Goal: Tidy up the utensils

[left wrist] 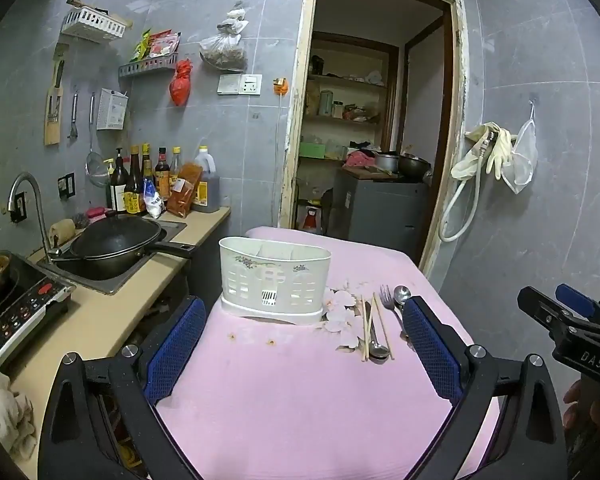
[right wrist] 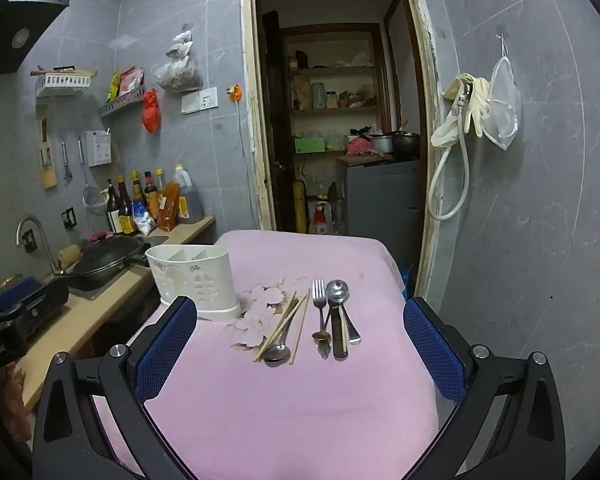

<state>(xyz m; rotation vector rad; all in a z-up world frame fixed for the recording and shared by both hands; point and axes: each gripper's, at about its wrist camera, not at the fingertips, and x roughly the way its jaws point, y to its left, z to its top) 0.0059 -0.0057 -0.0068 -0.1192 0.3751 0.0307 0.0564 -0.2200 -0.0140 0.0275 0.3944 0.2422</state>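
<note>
A white slotted utensil holder (left wrist: pixel 275 278) stands on a pink-covered table (left wrist: pixel 300 400); it also shows in the right wrist view (right wrist: pixel 194 280). Right of it lie wooden chopsticks (right wrist: pixel 282 330), a spoon (right wrist: pixel 278 350), a fork (right wrist: pixel 319 308), another spoon (right wrist: pixel 338 292) and several dark-handled pieces (right wrist: pixel 339 338). Chopsticks (left wrist: pixel 366 328), fork (left wrist: pixel 390 300) and spoon (left wrist: pixel 402 294) show in the left wrist view. My left gripper (left wrist: pixel 304 336) is open and empty, near the holder. My right gripper (right wrist: pixel 300 338) is open and empty, above the near table. It also shows in the left wrist view (left wrist: pixel 560 312).
A counter (left wrist: pixel 112 312) on the left carries a sink with a black wok (left wrist: pixel 116 240), an induction cooker (left wrist: pixel 16 312) and sauce bottles (left wrist: pixel 160 180). An open doorway (left wrist: pixel 380 140) is behind the table. Gloves and a hose (left wrist: pixel 484 156) hang on the right wall.
</note>
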